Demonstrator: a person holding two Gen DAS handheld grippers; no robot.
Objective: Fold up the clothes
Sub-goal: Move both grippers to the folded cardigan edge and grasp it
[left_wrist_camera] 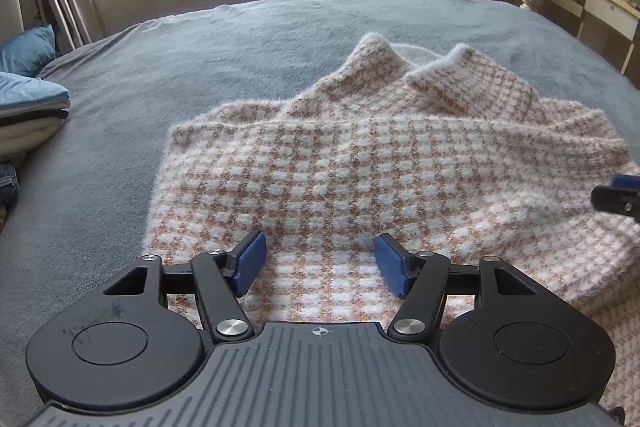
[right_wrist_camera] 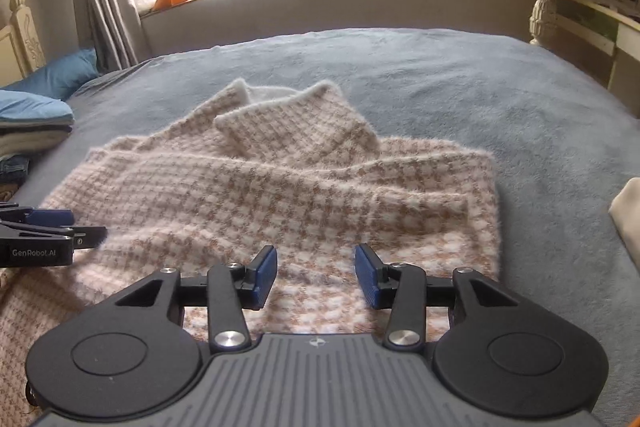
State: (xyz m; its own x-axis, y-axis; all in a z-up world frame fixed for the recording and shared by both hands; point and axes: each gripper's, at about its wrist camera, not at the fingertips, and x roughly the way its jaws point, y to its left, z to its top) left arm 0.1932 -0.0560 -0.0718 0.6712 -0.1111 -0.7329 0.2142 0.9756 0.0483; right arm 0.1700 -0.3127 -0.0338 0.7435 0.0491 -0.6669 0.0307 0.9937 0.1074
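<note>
A fuzzy checked sweater (left_wrist_camera: 360, 167) lies partly folded on a grey bed (left_wrist_camera: 160, 67), sleeves turned in over the body and collar pointing toward the window. The left gripper (left_wrist_camera: 320, 263) and right gripper (right_wrist_camera: 316, 275) hover just above its near hem, jaws spread, nothing pinched; knit shows between both pairs of pads. A clean next fold would likely mean pinching the hem at matching points and carrying it level toward the collar. Folded clothes (left_wrist_camera: 28, 111) sit stacked at left

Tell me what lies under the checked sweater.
The checked sweater lies on the grey bed cover, which shows around it. Its folded layers hide anything directly beneath.
</note>
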